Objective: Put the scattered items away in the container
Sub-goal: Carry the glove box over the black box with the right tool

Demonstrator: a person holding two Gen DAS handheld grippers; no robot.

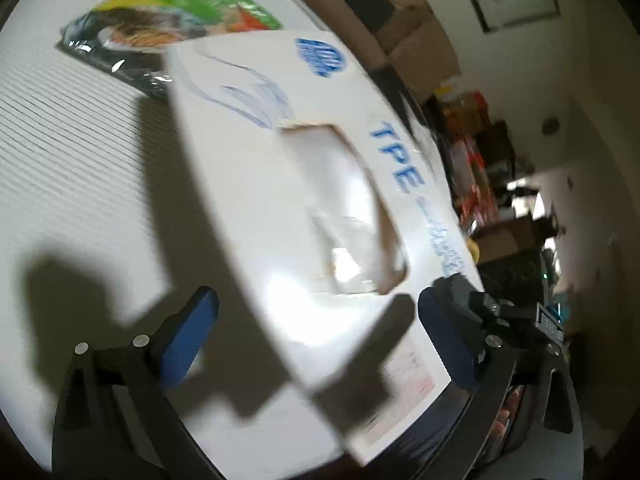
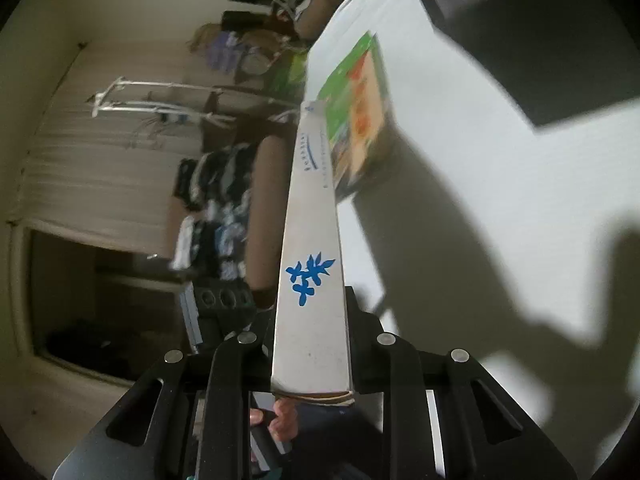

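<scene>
In the left wrist view a white glove box (image 1: 280, 184) with blue "TPE" lettering and a torn opening is held tilted above the white table (image 1: 72, 152). My left gripper (image 1: 320, 328) is open, its blue pads (image 1: 188, 336) on either side of the box's near end and apart from it. In the right wrist view my right gripper (image 2: 312, 320) is shut on the same white box (image 2: 312, 240), seen edge-on with a blue flower print. A green food packet (image 1: 176, 20) lies flat on the table beyond the box; it also shows in the right wrist view (image 2: 356, 120).
A dark object (image 2: 532, 32) stands at the far right of the table in the right wrist view. The table's edge (image 1: 440, 152) runs along the right; beyond it are cardboard boxes and shelves of goods. Dark gripper shadows fall on the table.
</scene>
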